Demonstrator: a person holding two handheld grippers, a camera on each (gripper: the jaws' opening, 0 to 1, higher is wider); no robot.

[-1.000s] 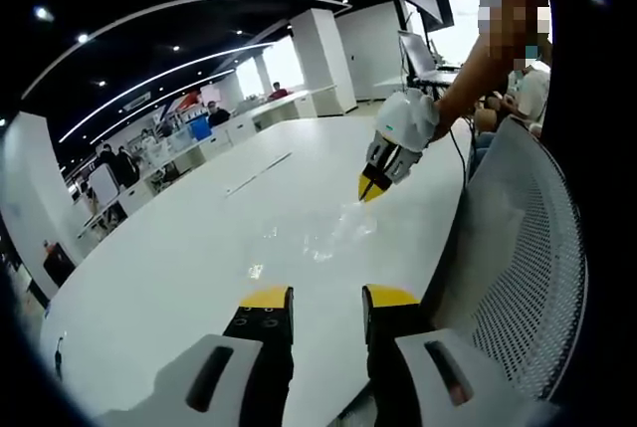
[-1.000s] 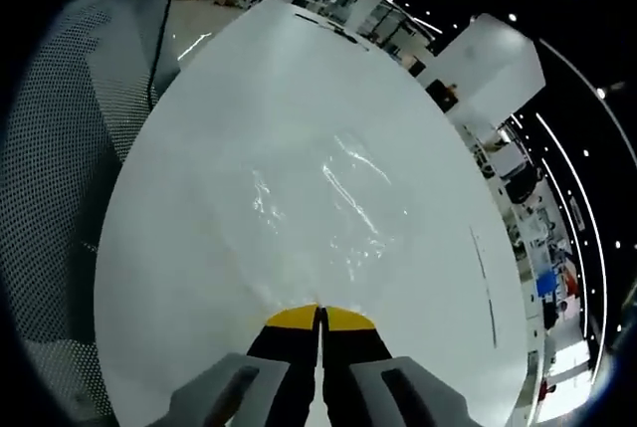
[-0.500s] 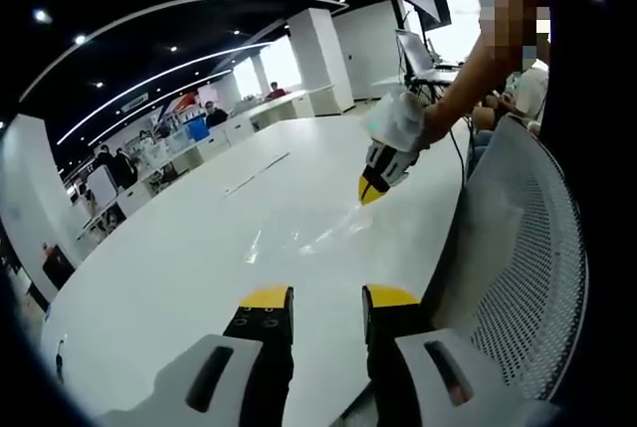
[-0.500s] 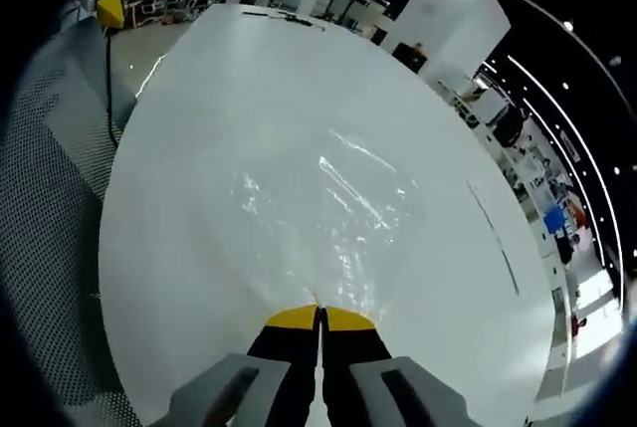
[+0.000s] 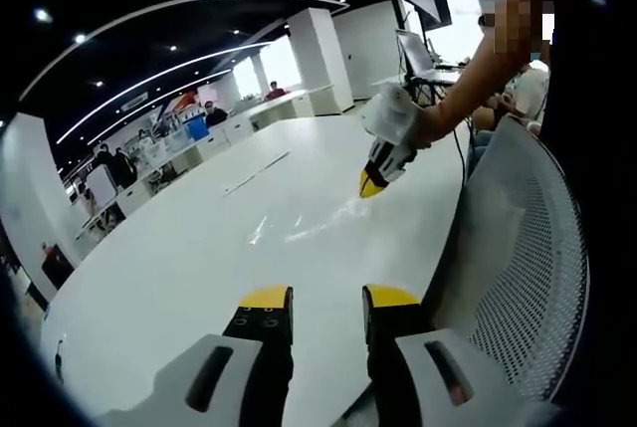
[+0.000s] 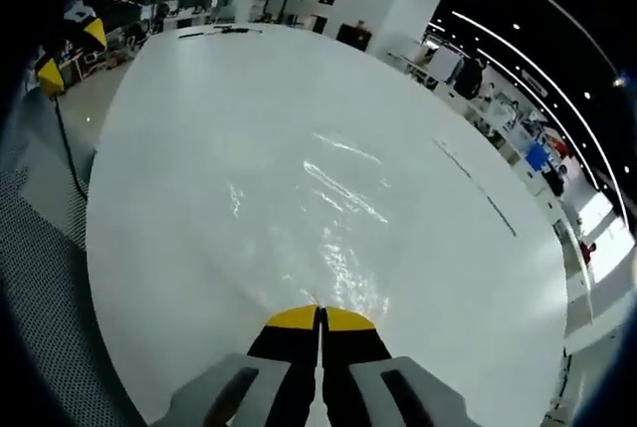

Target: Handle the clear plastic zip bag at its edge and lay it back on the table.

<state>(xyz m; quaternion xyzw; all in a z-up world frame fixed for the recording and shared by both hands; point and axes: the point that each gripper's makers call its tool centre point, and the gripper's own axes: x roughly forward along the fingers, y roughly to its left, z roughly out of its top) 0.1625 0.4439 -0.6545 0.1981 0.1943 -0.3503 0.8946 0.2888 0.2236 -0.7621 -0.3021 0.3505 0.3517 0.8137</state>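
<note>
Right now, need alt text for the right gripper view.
The right hand-held gripper, yellow-tipped jaws pressed together, pinches the near edge of a clear plastic zip bag that spreads ahead over a large white table. A mesh chair back sits at the left, with office desks beyond.

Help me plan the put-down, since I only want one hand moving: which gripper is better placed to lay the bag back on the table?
The right gripper. Its jaws are shut on the edge of the bag, which trails down to the table. The left gripper is open and holds nothing.
</note>
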